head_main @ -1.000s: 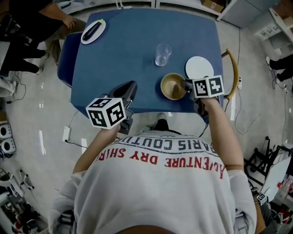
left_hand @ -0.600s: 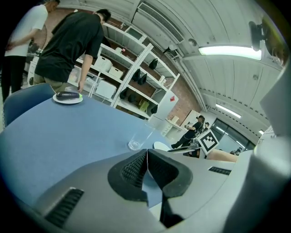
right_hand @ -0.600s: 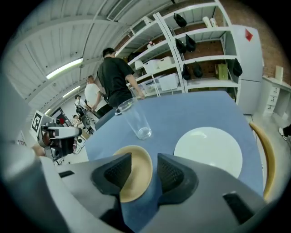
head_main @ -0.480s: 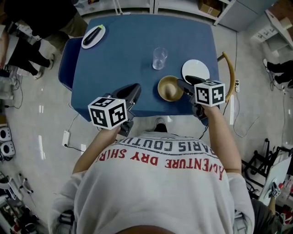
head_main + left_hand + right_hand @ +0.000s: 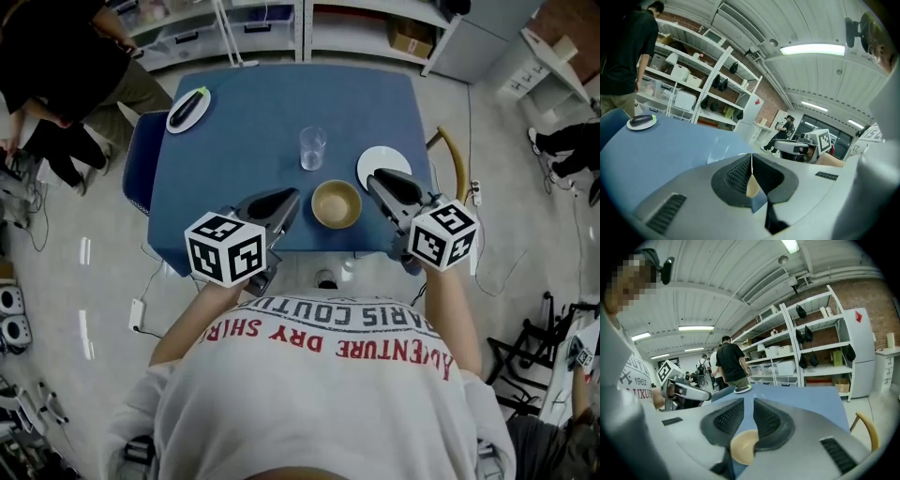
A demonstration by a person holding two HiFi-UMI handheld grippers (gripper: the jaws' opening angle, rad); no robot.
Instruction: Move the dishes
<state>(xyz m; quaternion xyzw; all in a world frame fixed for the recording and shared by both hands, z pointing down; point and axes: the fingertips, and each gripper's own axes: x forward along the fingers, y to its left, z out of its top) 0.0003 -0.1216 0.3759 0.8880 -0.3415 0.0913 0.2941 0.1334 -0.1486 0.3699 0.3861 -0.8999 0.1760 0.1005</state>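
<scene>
A blue desk is filling the upper middle of my head view. A blue chair is sitting against its left edge, and a wooden chair is curving beside its right edge. White shelving is running along the top, holding a cardboard box. A person in a dark top is standing at upper left.

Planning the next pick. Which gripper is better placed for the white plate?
Right. The right gripper hangs over the plate, at its near edge. Its jaws have just been closing and stand slightly apart, with nothing between them. The left gripper, jaws shut, is beyond the bowl on the other side.
</scene>
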